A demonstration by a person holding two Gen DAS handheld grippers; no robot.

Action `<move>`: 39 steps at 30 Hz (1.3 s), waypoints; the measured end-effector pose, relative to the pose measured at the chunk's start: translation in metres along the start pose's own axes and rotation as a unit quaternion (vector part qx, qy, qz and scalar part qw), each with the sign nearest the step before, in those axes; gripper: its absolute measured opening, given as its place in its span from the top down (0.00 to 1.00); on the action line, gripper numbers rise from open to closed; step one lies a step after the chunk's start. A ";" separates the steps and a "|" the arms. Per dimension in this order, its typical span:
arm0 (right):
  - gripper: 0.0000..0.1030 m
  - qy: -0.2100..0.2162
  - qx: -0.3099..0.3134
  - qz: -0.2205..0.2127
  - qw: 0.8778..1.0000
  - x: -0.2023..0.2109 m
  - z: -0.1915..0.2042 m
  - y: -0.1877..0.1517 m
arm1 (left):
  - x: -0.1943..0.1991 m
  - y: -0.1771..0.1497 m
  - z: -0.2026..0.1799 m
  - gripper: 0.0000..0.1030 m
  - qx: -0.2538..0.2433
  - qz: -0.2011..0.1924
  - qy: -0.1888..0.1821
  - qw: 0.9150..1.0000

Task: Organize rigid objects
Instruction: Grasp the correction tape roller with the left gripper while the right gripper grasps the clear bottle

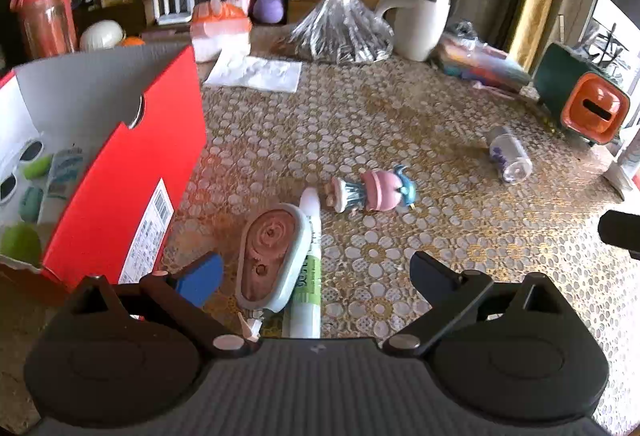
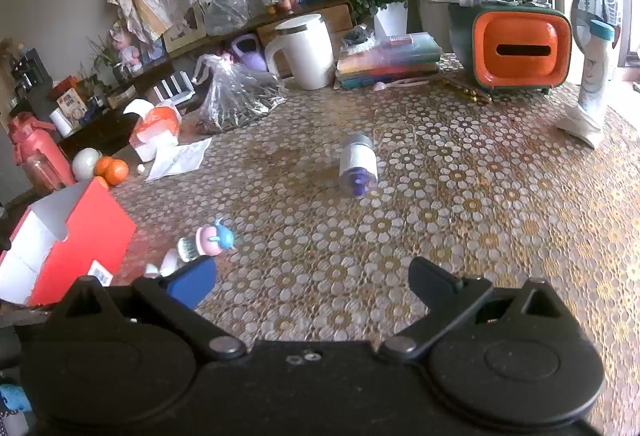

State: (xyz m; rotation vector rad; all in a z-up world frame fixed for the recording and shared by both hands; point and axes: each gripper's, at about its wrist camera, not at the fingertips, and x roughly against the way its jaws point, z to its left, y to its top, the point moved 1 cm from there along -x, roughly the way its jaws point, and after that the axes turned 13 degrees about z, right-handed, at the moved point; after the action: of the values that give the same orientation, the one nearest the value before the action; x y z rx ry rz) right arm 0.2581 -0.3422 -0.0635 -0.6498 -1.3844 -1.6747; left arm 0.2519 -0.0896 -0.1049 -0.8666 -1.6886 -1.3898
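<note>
Table covered in a gold-and-white floral lace-pattern cloth. Cluttered room behind: shelf with plants, a purple kettlebell, a red water bottle. On the far side of the table stand a white mug, a clear plastic bag, a stack of coloured books, and an orange-and-green box with a slot.

Red box stands open at the left edge, small items already inside.

Left gripper: fingers spread wide, holding nothing. Between them, near the blue-padded finger, lie a correction tape dispenser and a white-green tube, side by side and touching. Whether the finger touches the dispenser cannot be told. Just beyond lies a pink-and-blue figurine on its side.

Right gripper: fingers wide apart, empty, over bare cloth. A clear capped bottle lies on its side farther ahead.
</note>
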 end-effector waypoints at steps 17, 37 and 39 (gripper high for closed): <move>0.06 0.001 0.003 0.002 1.000 -0.043 -0.008 0.031 | -0.035 0.013 0.031 0.27 0.051 0.057 -0.042 0.996; 0.28 -0.057 -0.019 0.028 0.998 -0.131 -0.024 0.090 | -0.038 0.016 0.047 0.56 0.064 0.050 -0.075 0.994; 0.32 -0.060 -0.023 0.030 0.997 -0.135 -0.026 0.093 | -0.038 0.017 0.047 0.56 0.064 0.050 -0.076 0.994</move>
State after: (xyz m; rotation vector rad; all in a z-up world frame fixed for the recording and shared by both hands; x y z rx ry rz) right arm 0.4090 -0.3319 -0.1317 -0.8218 -1.3994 -1.6468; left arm 0.2779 -0.0419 -0.1355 -0.9908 -1.8013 -1.1590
